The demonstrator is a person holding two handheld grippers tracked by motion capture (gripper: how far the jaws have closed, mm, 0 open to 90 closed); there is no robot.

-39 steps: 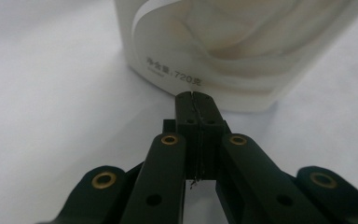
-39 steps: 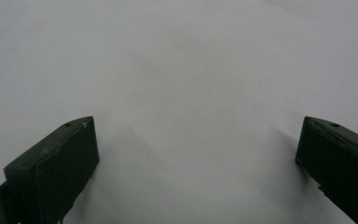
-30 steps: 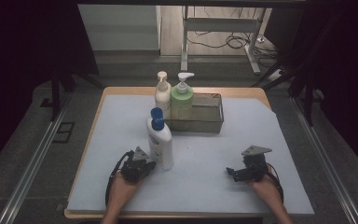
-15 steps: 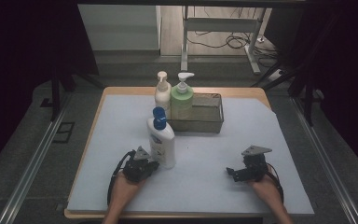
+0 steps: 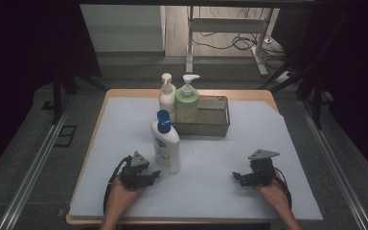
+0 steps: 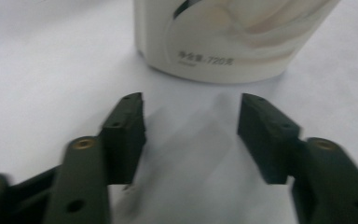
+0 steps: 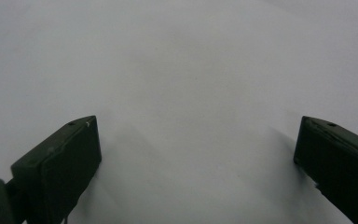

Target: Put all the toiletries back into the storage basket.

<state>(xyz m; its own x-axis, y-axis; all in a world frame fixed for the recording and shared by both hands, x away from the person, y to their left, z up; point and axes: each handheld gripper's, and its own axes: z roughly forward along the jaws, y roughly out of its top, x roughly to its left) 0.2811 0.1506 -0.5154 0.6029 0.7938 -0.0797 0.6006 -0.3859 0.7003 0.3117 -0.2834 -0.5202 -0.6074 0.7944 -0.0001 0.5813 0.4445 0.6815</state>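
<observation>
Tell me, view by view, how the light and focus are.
High view: dim, dark surroundings, the pale table sheet brightest. Left gripper view: the white plastic lotion bottle is slightly soft, jaws blurred near the lens. Right gripper view: even grey light, soft jaw shadows.

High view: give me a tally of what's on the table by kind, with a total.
Pump bottles: 2, cream pump bottle and green pump bottle
Blue-capped bottle: 1
Wire basket: 1
Grippers: 2, left gripper and right gripper
Total: 6

Dim rm, grey floor (image 5: 38,158), cables (image 5: 230,43) behind.
</observation>
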